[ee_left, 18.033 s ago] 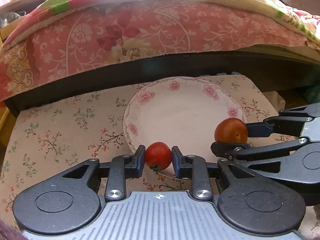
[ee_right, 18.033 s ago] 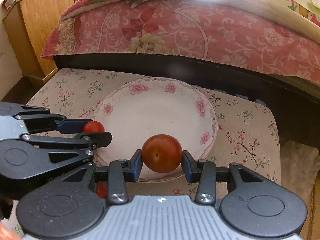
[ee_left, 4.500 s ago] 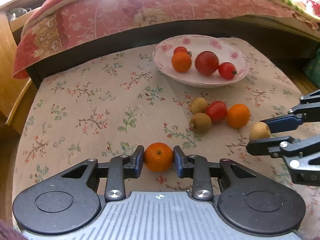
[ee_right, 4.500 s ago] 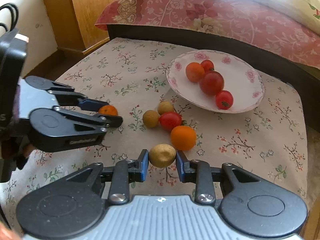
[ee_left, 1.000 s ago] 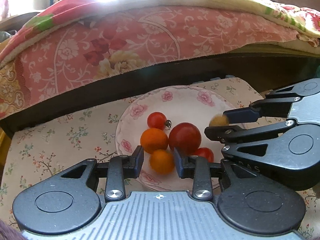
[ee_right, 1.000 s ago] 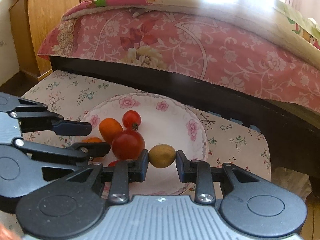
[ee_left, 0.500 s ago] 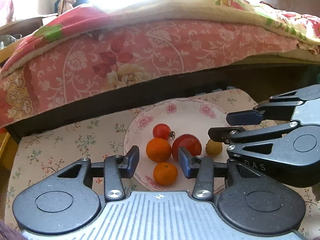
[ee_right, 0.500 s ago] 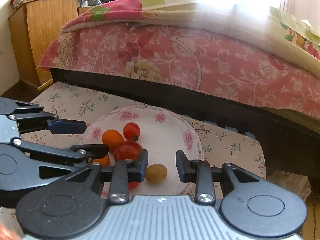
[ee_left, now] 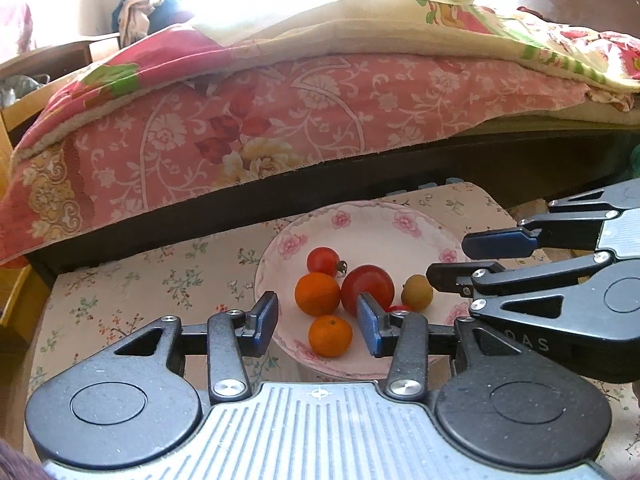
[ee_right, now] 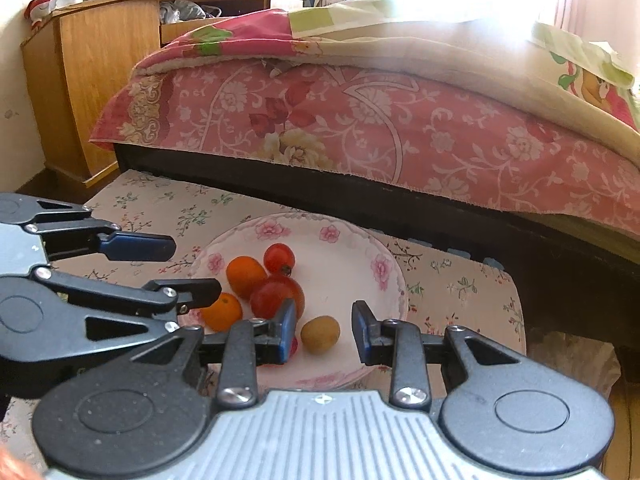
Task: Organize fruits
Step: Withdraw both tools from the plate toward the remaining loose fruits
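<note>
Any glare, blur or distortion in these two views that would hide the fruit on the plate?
Left wrist view: window glare burns out the top centre above the bed cover; fisheye bends the bed edge; the plate and the fruit are sharp, though a finger of the left gripper covers part of the large tomato. Right wrist view: a blown-out patch at upper right; the brown fruit is clear.

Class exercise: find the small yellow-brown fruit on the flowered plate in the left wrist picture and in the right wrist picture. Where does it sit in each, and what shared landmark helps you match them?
Left wrist view: the yellow-brown fruit lies right of centre, beside the big red tomato.
Right wrist view: the fruit lies low at centre, between the right tongs' open fingers.
Shared landmark: the flowered plate.
</note>
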